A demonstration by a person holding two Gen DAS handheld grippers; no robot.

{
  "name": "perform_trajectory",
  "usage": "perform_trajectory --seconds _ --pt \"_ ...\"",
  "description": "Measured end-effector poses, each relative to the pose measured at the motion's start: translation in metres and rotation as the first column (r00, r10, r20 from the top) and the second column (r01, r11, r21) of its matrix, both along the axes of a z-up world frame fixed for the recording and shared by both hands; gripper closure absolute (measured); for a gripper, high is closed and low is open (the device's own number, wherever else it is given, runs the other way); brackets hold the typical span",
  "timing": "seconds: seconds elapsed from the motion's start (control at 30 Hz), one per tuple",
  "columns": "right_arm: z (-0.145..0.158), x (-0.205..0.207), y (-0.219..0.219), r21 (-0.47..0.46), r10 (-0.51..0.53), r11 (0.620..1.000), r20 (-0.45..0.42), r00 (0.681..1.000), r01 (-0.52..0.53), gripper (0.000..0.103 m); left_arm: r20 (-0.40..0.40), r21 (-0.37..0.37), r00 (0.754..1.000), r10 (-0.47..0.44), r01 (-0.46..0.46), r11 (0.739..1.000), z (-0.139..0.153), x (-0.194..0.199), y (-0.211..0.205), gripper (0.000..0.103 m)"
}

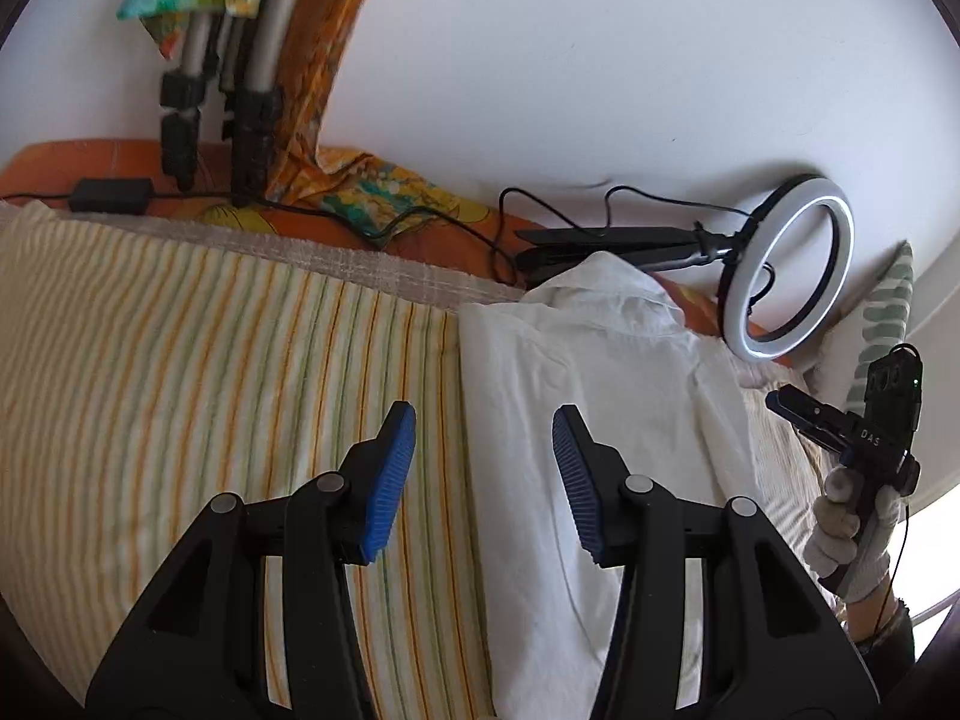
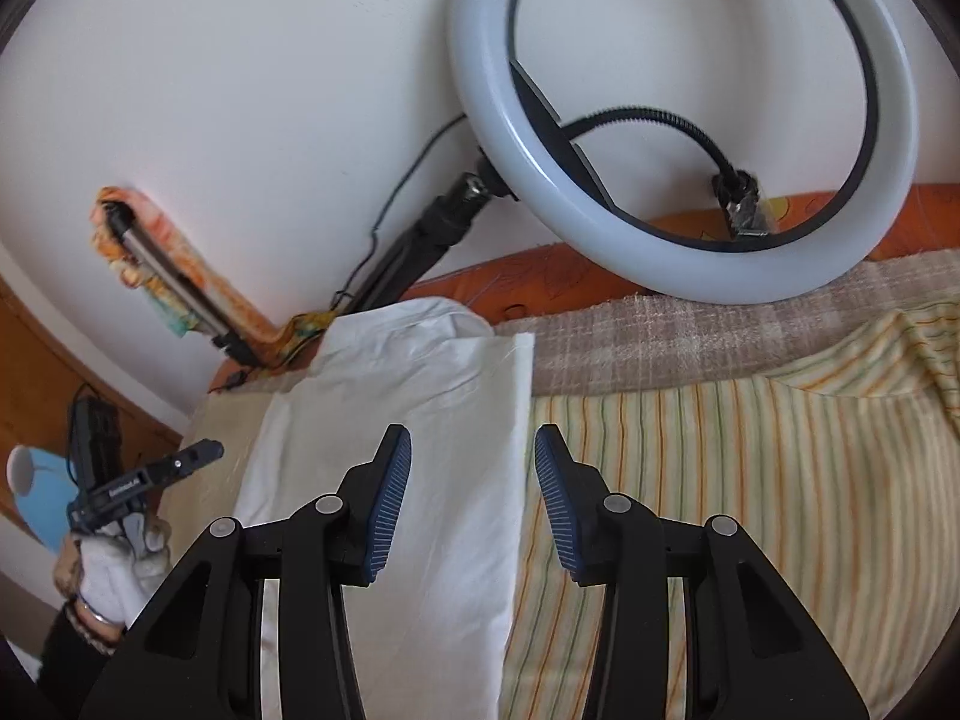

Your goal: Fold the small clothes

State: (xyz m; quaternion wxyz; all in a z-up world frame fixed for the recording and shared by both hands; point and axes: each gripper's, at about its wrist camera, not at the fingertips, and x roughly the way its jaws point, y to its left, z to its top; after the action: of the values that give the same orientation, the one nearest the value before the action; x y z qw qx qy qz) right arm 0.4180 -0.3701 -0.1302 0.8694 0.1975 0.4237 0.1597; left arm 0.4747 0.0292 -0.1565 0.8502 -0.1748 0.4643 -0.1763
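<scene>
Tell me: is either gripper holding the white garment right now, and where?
Nothing is held. The left gripper and right gripper are both open above the white garment, which lies folded on the striped sheet.

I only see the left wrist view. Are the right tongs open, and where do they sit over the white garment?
Observer: The right tongs are open and empty. They straddle the white garment at its right edge, one finger over cloth and the other over the striped sheet.
Operator: Is that edge straight?
Observer: Yes, it runs straight, and its top corner overlaps the checked blanket strip.
Operator: Anything further right?
Observer: The sheet bunches into a ridge near the far right, apart from the garment.
</scene>
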Motion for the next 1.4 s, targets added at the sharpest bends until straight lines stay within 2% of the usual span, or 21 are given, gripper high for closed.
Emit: perform_trajectory --seconds 0.17,0.3,0.33,0.37,0.4,0.43,0.57,0.67,0.8,0.93,1.07,1.4 --pt "-0.021 0.025 0.007 -0.004 0.01 1.0 -0.027 1.0 -0.01 0.062 -0.026 -0.032 1.0 -0.008 0.008 0.999 -0.019 0.018 -0.009 0.054" --pt "-0.032 0.033 0.017 -0.022 0.047 0.999 -0.034 0.998 -0.048 0.062 0.003 -0.022 1.0 -0.023 0.023 0.999 -0.022 0.026 -0.018 0.054" --pt "-0.031 0.033 0.019 -0.023 0.056 0.998 -0.029 0.998 -0.056 0.069 0.001 -0.028 1.0 -0.019 0.019 0.999 -0.023 0.028 -0.018 0.055" --pt "-0.031 0.034 0.019 -0.014 0.071 0.997 -0.03 0.997 -0.071 0.086 -0.002 -0.035 1.0 -0.01 0.01 0.999 -0.024 0.031 -0.018 0.058" --pt "-0.032 0.035 0.021 -0.015 0.07 0.997 -0.034 0.997 -0.07 0.095 -0.008 -0.033 1.0 -0.002 0.002 0.999 -0.025 0.032 -0.019 0.08" --pt "-0.032 0.035 0.021 -0.023 0.061 0.998 -0.032 0.998 -0.061 0.099 -0.022 -0.03 1.0 -0.003 0.003 1.0 -0.027 0.034 -0.02 0.1" --pt "-0.023 0.029 0.024 -0.084 0.053 0.995 0.012 0.999 -0.052 0.103 0.028 0.004 1.0 -0.001 0.001 1.0 -0.021 0.029 -0.025 0.103" --pt "-0.017 0.026 0.019 -0.063 0.046 0.997 0.047 0.998 -0.043 0.103 0.046 -0.022 0.999 0.019 -0.018 1.0 -0.016 0.027 -0.022 0.103" --pt "-0.014 0.026 0.024 -0.106 0.054 0.993 0.054 0.997 -0.048 0.103 0.079 -0.006 0.997 0.014 -0.014 1.0 -0.005 0.023 -0.023 0.103" --pt "-0.001 0.021 0.025 -0.077 0.057 0.996 0.094 0.994 -0.05 0.103 0.115 -0.019 0.993 0.013 -0.011 1.0 0.009 0.016 -0.024 0.103" --pt "0.018 0.008 0.027 -0.087 0.075 0.994 0.143 0.987 -0.063 0.103 0.153 -0.012 0.988 0.003 -0.002 1.0 0.028 0.004 -0.024 0.103" --pt "0.066 -0.047 0.031 -0.114 0.135 0.987 0.252 0.958 -0.109 0.103 0.253 -0.002 0.967 -0.028 0.029 1.0 0.075 -0.058 -0.017 0.103"
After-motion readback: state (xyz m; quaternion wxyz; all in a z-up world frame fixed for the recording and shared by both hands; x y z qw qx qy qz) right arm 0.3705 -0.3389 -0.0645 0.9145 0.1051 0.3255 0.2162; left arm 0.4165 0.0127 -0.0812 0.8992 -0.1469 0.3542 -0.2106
